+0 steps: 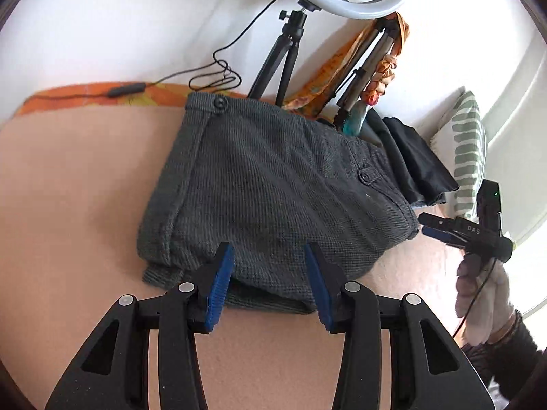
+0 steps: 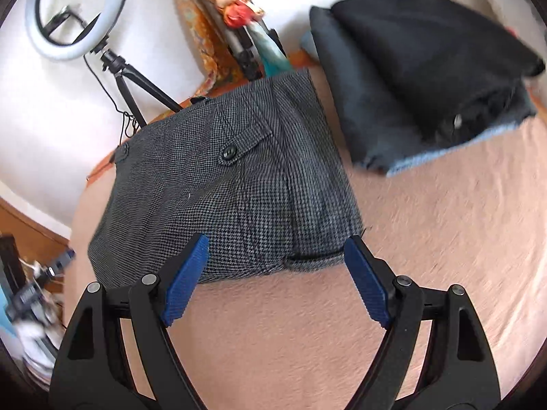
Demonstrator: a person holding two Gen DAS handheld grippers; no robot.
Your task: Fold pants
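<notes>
Fingers: both the left gripper [image 1: 270, 273] and the right gripper [image 2: 277, 280] stand released, gripping nothing.
Pants: grey pants [image 1: 266, 188] lie folded compactly on the peach bed cover [image 1: 68, 205], beside folded dark garments [image 2: 427, 68].
Progress: apparently finished; perhaps stacking remains.

The folded pants [image 1: 270, 184] lie on the bed [image 1: 75, 205], with a stack of folded clothes [image 2: 427, 78] just beside them to the right. Behind the pants stands a ring light [image 1: 345, 0] on its tripod [image 1: 287, 58] against the wall. A pillow [image 1: 465, 150] seems to lean beyond the stack.
</notes>
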